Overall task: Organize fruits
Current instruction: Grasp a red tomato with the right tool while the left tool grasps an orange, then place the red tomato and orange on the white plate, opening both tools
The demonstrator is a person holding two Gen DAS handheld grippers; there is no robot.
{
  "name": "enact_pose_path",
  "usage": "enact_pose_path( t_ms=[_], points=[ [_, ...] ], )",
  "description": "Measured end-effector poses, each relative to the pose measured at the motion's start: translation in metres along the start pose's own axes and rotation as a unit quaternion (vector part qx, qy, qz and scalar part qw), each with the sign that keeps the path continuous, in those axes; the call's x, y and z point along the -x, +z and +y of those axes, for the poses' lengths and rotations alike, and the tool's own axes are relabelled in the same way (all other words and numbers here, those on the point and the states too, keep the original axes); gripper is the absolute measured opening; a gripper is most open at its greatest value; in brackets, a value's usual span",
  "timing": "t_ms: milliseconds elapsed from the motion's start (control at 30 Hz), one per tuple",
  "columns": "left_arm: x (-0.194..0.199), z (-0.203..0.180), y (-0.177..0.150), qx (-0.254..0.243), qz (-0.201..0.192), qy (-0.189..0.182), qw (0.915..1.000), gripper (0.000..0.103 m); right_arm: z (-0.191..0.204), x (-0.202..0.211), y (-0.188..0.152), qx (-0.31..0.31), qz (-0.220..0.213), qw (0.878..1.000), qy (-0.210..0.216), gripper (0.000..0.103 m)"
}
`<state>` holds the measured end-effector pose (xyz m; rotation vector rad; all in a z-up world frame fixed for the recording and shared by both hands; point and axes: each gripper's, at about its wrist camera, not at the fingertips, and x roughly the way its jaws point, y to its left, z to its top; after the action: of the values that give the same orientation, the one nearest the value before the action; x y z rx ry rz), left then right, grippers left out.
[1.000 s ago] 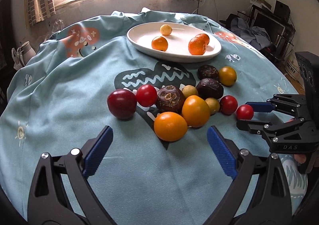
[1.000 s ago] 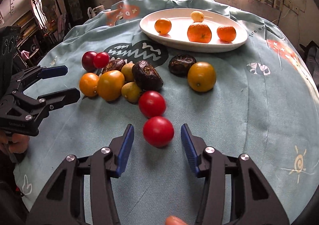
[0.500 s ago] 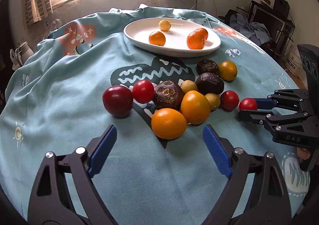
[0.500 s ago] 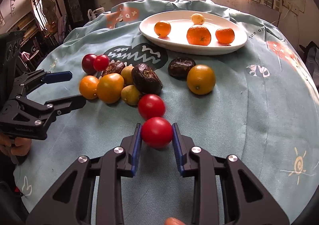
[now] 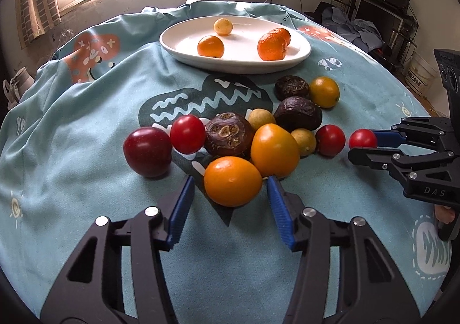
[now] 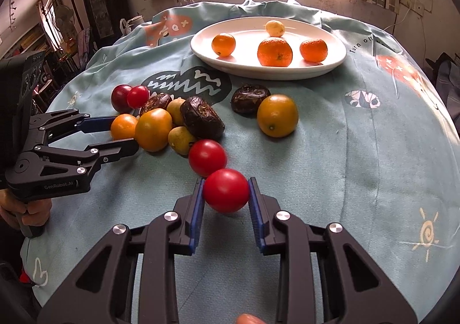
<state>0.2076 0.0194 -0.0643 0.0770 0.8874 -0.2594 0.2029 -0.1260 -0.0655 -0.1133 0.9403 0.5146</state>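
My right gripper [image 6: 226,192] is shut on a red tomato [image 6: 226,190], seen from the side in the left wrist view [image 5: 362,138]. My left gripper [image 5: 228,189] is open, its blue pads either side of an orange tomato [image 5: 233,181], not clearly touching it. That orange tomato also shows in the right wrist view [image 6: 123,126]. A pile of loose fruit lies on the teal cloth: another red tomato [image 6: 207,157], a larger orange tomato [image 5: 274,150], dark wrinkled fruits [image 5: 228,134] and a dark red plum [image 5: 147,151]. A white plate [image 5: 184,49] at the back holds several citrus fruits.
The round table is covered by a teal printed cloth [image 5: 86,111]. A lone orange-yellow fruit [image 6: 277,115] and a dark fruit [image 6: 250,98] sit between pile and plate. Windows and room clutter lie beyond the table edge.
My right gripper closed on the red tomato. My left gripper moved forward and narrowed around the orange tomato.
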Motion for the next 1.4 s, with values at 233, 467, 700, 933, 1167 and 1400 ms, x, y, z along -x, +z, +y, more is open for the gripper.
enact_pose_path(
  t_ms=[233,467,700,933,1167,1400],
  points=[
    [-0.006,-0.006,0.003,-0.016,0.002,-0.002,0.9999,0.050,0.000,-0.001,-0.001,0.001,0.003,1.000,-0.003,0.030],
    [0.001,-0.006,-0.002,-0.010,-0.002,-0.003,0.9999,0.044,0.001,0.000,0.000,0.001,0.000,1.000,0.001,0.030],
    [0.029,0.002,0.007,0.014,-0.027,-0.040,0.9988,0.044,-0.003,0.022,0.010,-0.013,-0.049,0.997,0.055,0.030],
    [0.009,0.016,0.095,0.039,-0.053,-0.051,0.9965,0.044,-0.041,0.023,0.071,-0.064,-0.133,0.989,0.006,0.030],
    [-0.059,0.010,0.165,0.030,-0.030,-0.029,0.9986,0.044,-0.092,-0.023,0.118,-0.116,-0.133,0.984,-0.017,0.030],
    [-0.055,0.011,0.173,0.031,-0.054,0.007,0.9981,0.087,-0.093,-0.033,0.124,-0.101,-0.134,0.986,-0.016,0.059]
  ],
)
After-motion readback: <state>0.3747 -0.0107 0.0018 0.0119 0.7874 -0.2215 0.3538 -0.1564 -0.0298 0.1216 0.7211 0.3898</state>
